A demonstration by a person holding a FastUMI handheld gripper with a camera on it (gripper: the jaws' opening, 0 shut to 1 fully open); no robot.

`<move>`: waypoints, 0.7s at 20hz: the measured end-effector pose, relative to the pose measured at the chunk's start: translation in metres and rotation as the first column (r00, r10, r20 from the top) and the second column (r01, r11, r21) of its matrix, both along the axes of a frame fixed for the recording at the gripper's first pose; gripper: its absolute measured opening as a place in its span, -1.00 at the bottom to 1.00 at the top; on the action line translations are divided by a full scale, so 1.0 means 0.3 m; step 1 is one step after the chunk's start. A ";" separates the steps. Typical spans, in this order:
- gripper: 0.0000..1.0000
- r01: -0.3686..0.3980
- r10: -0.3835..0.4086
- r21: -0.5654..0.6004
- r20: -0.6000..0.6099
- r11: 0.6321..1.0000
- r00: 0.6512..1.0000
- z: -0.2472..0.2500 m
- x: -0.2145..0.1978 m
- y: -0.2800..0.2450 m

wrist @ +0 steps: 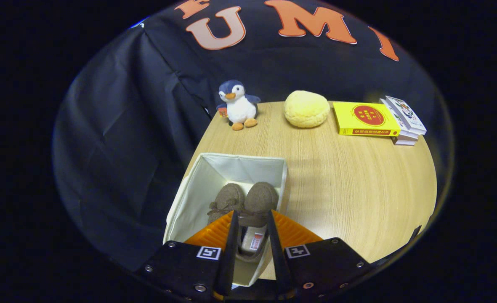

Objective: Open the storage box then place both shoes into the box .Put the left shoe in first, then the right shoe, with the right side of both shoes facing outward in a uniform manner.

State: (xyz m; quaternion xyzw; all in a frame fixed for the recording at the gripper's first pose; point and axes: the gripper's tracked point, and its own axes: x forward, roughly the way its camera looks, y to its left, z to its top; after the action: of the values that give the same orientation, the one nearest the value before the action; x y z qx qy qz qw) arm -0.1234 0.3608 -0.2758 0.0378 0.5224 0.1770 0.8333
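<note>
An open cream fabric storage box [189,202] stands on the wooden table [349,185], by its left edge. Two brown lace-up shoes lie side by side inside it, toes pointing away from me. The left-hand shoe [228,197] rests against the box's left half. The right-hand shoe [260,197] sits between my fingers, its insole showing in the gap. My gripper [251,214] reaches down into the box and is shut on this shoe's sides near the collar. The heels of both shoes are hidden behind the fingers.
Along the table's far edge stand a plush penguin [237,105], a round yellow bun-shaped cushion [306,108], a yellow book [365,118] and a small stack of books [405,122]. Bare wood lies to the right of the box. Black cloth hangs close on the box's left.
</note>
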 end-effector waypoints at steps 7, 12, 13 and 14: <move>0.68 0.011 -0.031 0.091 0.223 0.996 0.974 0.207 0.144 -0.209; 0.86 0.054 -0.100 0.140 0.346 0.989 0.933 0.335 0.242 -0.395; 0.88 0.065 -0.113 0.141 0.367 0.988 0.923 0.358 0.250 -0.434; 0.91 0.073 -0.123 0.140 0.391 0.987 0.912 0.384 0.267 -0.471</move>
State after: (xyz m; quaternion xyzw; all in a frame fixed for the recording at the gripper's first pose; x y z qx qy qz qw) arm -0.0432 0.2195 -0.1607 0.0780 0.3273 0.1705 0.9261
